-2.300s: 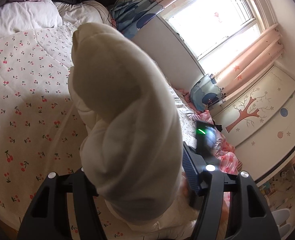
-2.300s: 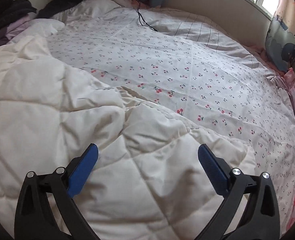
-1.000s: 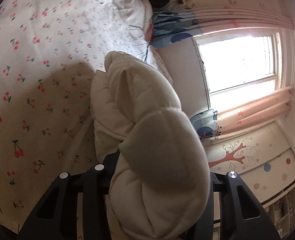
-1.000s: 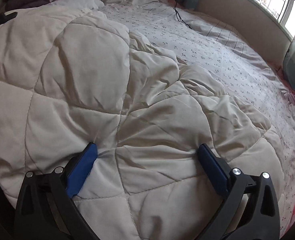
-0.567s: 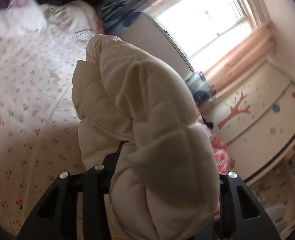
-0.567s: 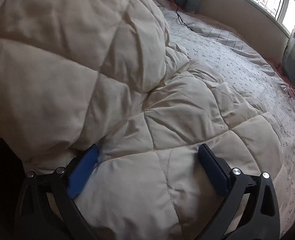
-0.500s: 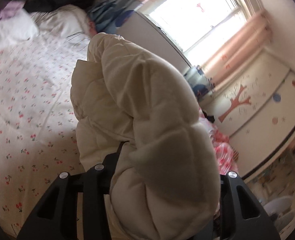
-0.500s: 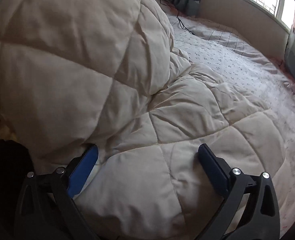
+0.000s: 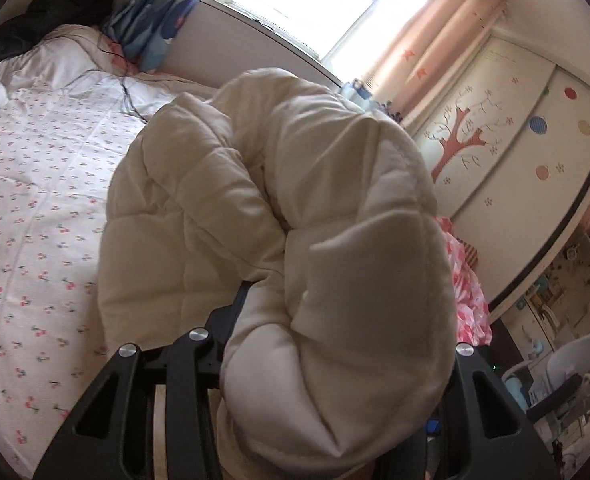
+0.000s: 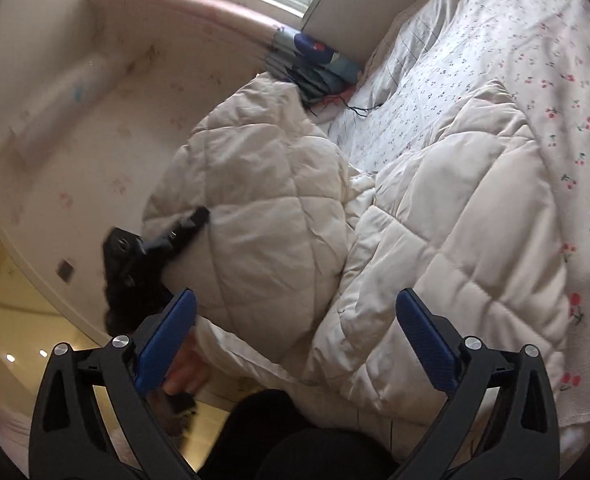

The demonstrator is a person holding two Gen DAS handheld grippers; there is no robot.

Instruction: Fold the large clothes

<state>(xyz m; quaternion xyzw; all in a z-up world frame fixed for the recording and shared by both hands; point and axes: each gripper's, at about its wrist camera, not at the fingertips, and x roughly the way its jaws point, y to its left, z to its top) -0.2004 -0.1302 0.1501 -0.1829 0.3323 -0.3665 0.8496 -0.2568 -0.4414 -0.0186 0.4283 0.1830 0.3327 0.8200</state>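
A bright window (image 9: 295, 4) with pink curtains (image 9: 447, 28) stands behind the cherry-print bed (image 9: 35, 184); a tree-painted wardrobe (image 9: 507, 160) stands beside.

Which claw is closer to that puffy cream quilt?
Left. The left claw is clamped on the quilt, lifting a fold; the right claw hangs open just short of it.

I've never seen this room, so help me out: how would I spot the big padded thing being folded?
Look at the bed with the cherry-print sheet under the window. A bunched corner of the cream quilt is pinched in the left gripper, and the rest lies heaped on the sheet. It is plain, puffy and stitched in squares, unlike the flat printed sheet.
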